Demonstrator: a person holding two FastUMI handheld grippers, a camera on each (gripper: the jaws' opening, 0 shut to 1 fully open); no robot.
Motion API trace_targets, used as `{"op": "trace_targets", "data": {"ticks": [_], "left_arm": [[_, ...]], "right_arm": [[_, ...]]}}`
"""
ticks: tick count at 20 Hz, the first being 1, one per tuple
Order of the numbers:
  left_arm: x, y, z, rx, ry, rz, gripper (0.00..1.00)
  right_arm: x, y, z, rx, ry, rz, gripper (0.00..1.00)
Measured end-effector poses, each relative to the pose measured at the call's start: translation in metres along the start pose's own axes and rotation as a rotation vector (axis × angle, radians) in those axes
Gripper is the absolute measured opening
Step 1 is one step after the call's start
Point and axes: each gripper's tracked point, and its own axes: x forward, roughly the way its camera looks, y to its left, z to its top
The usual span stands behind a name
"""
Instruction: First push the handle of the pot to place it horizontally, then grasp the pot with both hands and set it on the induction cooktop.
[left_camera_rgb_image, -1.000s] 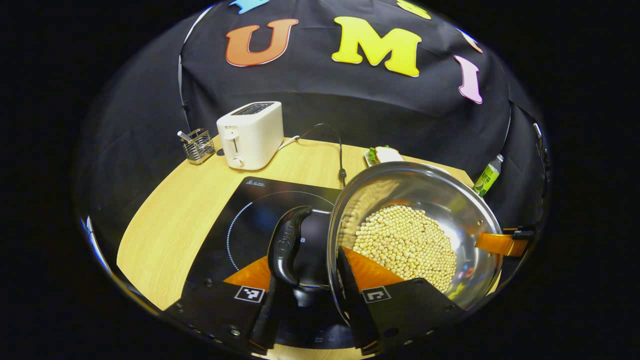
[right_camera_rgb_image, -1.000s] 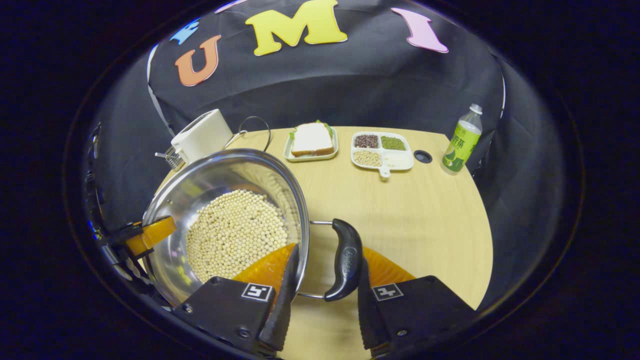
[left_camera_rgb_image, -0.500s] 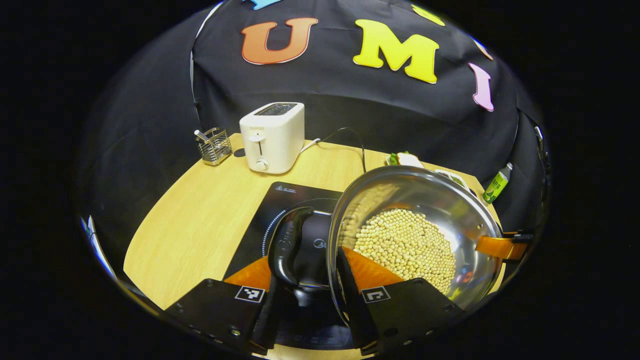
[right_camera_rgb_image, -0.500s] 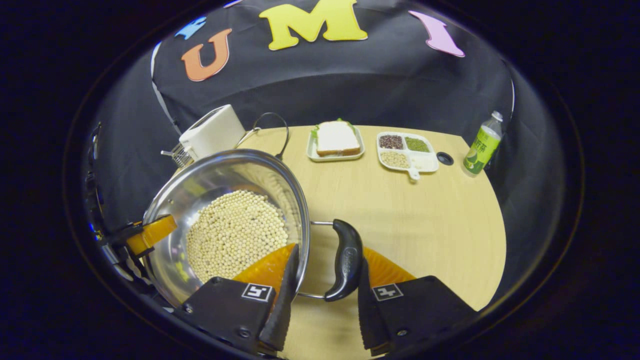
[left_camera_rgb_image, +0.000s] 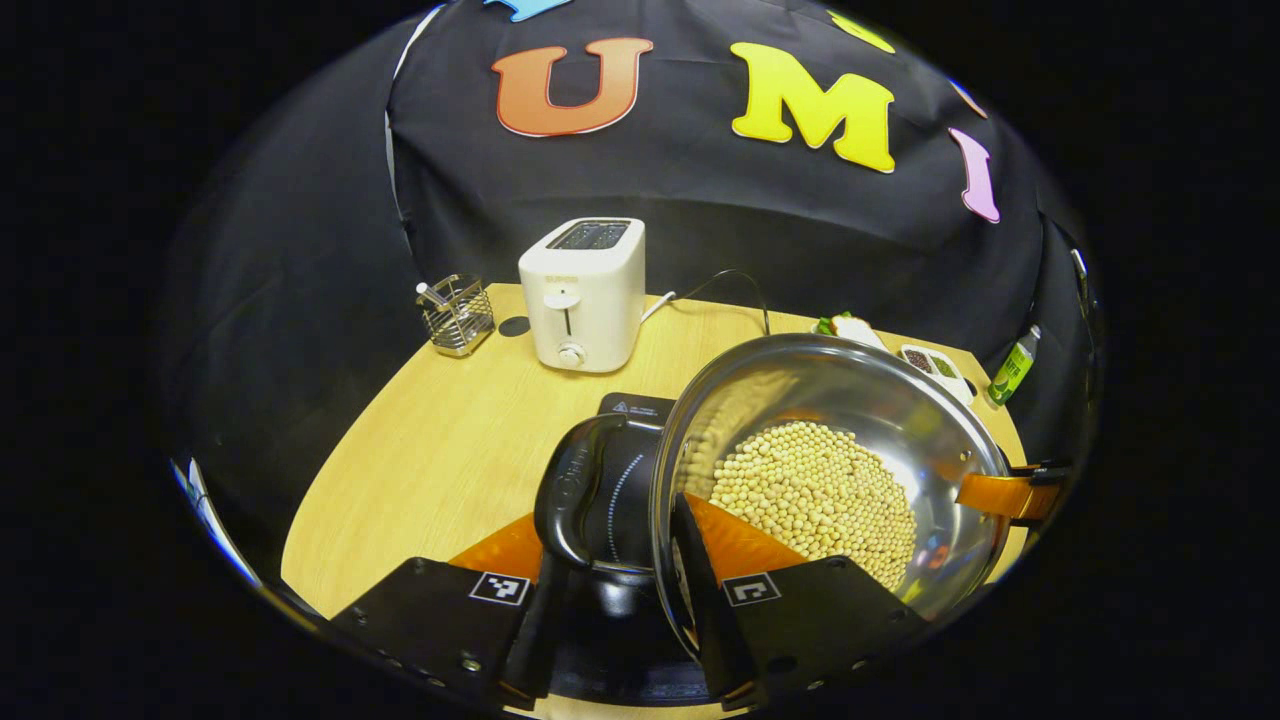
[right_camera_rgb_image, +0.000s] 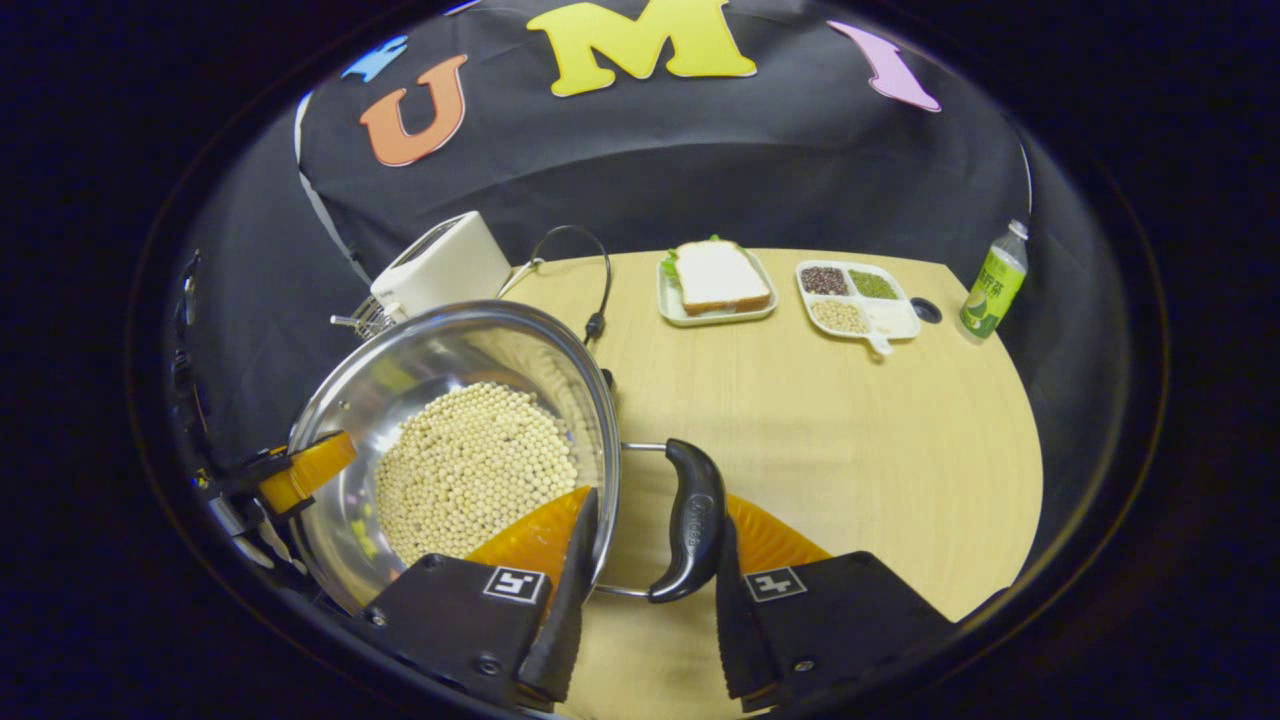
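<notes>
The pot (left_camera_rgb_image: 830, 470), a steel vessel part-filled with pale round beans (left_camera_rgb_image: 815, 495), is held between the two tools. In the left gripper view it sits partly over the near right part of the induction cooktop (left_camera_rgb_image: 625, 470); whether it rests on the glass or hangs above it cannot be told.

The left gripper (left_camera_rgb_image: 615, 590) pinches one side of the pot: one finger lies inside the rim, the other outside the black side handle (left_camera_rgb_image: 572, 490). The right gripper (right_camera_rgb_image: 645, 590) grips the opposite side the same way, rim and handle (right_camera_rgb_image: 692, 520) caught between its fingers.

Beyond the cooktop stands a white toaster (left_camera_rgb_image: 585, 292), with a wire holder (left_camera_rgb_image: 457, 315) beside it. In the right gripper view, well beyond the pot on the wooden table (right_camera_rgb_image: 850, 440), lie a sandwich plate (right_camera_rgb_image: 715, 282), a divided dish (right_camera_rgb_image: 860, 298) and a green bottle (right_camera_rgb_image: 995, 282).
</notes>
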Motion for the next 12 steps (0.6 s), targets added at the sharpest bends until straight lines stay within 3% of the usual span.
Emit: {"op": "trace_targets", "data": {"ticks": [6, 7, 8, 9, 12], "left_arm": [[0.021, -0.001, -0.009, 0.006, 0.027, -0.031, 0.54], [0.021, 0.010, -0.012, 0.026, 0.014, -0.007, 0.42], [0.028, 0.006, -0.022, 0.007, 0.037, -0.036, 0.58], [0.026, 0.002, -0.031, -0.010, 0.059, -0.051, 0.45], [0.028, -0.002, -0.030, 0.017, 0.034, -0.062, 0.40]], "right_arm": [[0.012, 0.033, 0.002, 0.008, -0.014, 0.013, 0.56], [0.015, 0.031, 0.006, 0.008, -0.044, -0.009, 0.56], [0.022, 0.026, 0.004, 0.041, -0.039, -0.033, 0.57], [0.023, 0.021, 0.000, 0.057, -0.032, -0.042, 0.55], [0.027, 0.019, -0.016, 0.106, -0.002, -0.030, 0.55]]}}
